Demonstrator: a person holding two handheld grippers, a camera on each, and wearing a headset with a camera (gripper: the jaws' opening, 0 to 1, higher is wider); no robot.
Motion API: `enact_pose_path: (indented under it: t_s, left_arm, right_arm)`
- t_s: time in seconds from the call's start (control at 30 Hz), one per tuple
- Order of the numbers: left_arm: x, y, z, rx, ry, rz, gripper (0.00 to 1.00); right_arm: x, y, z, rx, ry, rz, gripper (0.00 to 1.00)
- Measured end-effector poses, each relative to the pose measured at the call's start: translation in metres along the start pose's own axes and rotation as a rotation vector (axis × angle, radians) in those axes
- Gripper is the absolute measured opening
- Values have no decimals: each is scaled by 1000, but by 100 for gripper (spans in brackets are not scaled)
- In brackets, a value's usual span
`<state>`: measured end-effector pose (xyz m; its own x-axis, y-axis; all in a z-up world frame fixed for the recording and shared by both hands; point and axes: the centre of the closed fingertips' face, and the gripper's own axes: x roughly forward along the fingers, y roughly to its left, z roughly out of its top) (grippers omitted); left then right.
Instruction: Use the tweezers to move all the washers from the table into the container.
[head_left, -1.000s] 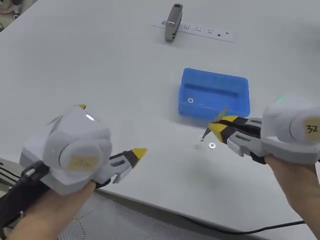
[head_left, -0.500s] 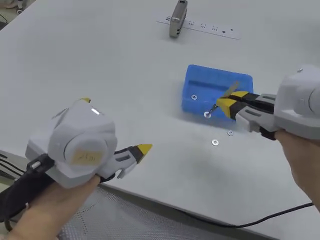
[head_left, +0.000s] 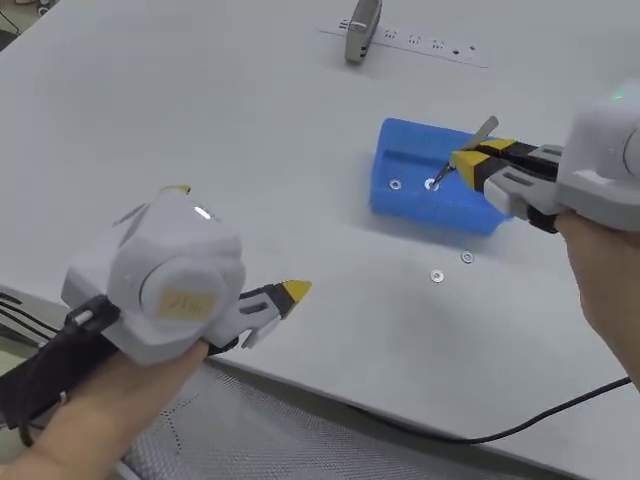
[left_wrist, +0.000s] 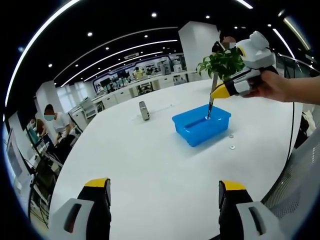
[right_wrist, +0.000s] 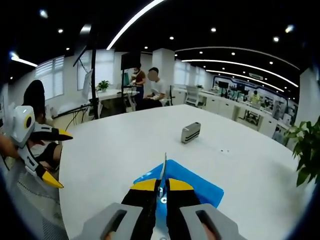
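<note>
A blue container (head_left: 462, 205) sits on the white table (head_left: 200, 120). My right gripper (head_left: 470, 165) hovers over it, shut on silver tweezers (head_left: 445, 174) that point down into it. The tweezer tip meets one washer (head_left: 432, 185), and a second washer (head_left: 396, 184) lies on the container floor. Two more washers (head_left: 436, 276) (head_left: 467, 257) lie on the table just in front of the container. My left gripper (head_left: 238, 240) is held open and empty near the table's front edge, far left of the container. In the right gripper view the tweezers (right_wrist: 163, 172) rise between the shut jaws above the container (right_wrist: 200, 187).
A white power strip (head_left: 420, 45) and a grey metal block (head_left: 360, 20) lie at the far side of the table. A black cable (head_left: 540, 415) runs along the front right. A mesh surface (head_left: 230, 430) lies below the table's front edge.
My right gripper has lifted the tweezers from the table by the loose washers and moved back over the container, carrying a washer at the tip. The left gripper has stayed put.
</note>
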<state>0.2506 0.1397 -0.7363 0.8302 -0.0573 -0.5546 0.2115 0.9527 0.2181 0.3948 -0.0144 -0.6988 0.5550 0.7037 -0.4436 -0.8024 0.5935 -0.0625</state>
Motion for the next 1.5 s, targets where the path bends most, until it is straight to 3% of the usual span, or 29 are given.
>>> enact_pose_path:
  t_s: [0.17, 0.3, 0.67, 1.07, 1.5]
  left_arm:
    - [0, 0, 2, -6, -9, -1, 91]
    - [0, 0, 1, 0, -4, 0, 91]
    - [1, -1, -2, 10, 12, -1, 91]
    - [1, -2, -3, 18, 22, -3, 91]
    - [1, -2, -4, 25, 27, -4, 91]
  right_arm:
    - [11, -1, -9, -55, 36, -7, 2]
    - [19, -2, -26, -98, 88, -6, 2]
    - [31, -6, -46, -67, 125, -5, 2]
    - [35, -4, -55, -72, 149, 4, 2]
    - [22, -8, -46, -28, 114, -9, 3]
